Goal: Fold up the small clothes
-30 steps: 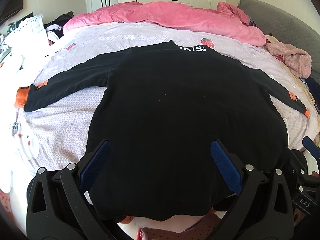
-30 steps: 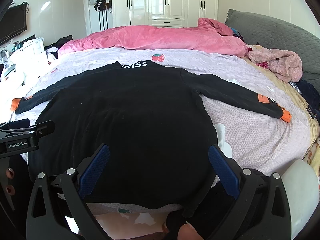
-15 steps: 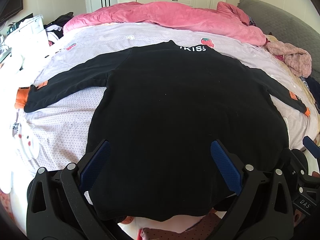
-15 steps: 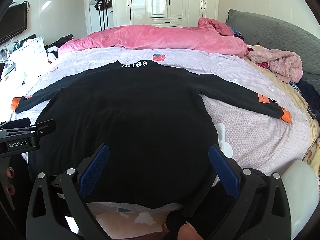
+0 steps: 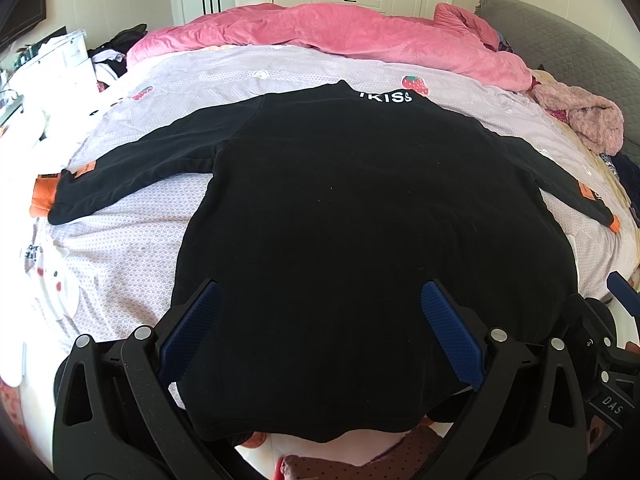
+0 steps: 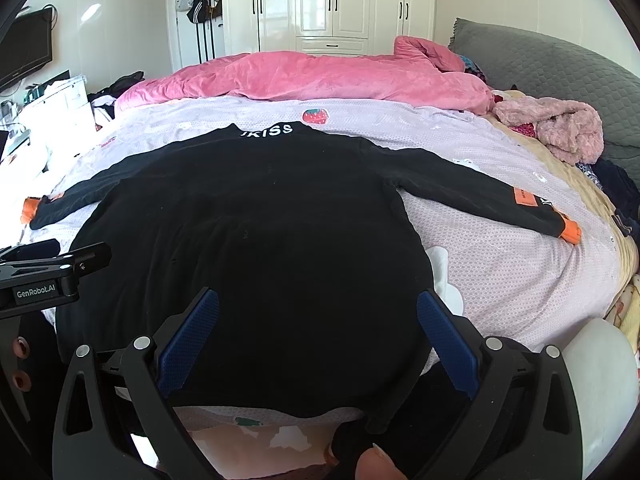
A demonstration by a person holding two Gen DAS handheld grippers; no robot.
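Observation:
A small black long-sleeved top [image 5: 360,220] lies flat on the bed, collar with white lettering at the far end, both sleeves spread out with orange cuffs; it also shows in the right wrist view [image 6: 256,248]. My left gripper [image 5: 320,328] is open and empty above the hem on the left part of the body. My right gripper [image 6: 316,336] is open and empty above the hem on the right part. Its left sleeve cuff [image 5: 44,196] and right sleeve cuff [image 6: 570,230] rest on the sheet.
The bed has a lilac patterned sheet [image 5: 120,248]. A pink duvet [image 5: 340,36] is bunched at the far side. A pink fluffy garment [image 6: 560,132] and a grey headboard [image 6: 560,68] are at the right. White wardrobes [image 6: 344,4] stand behind.

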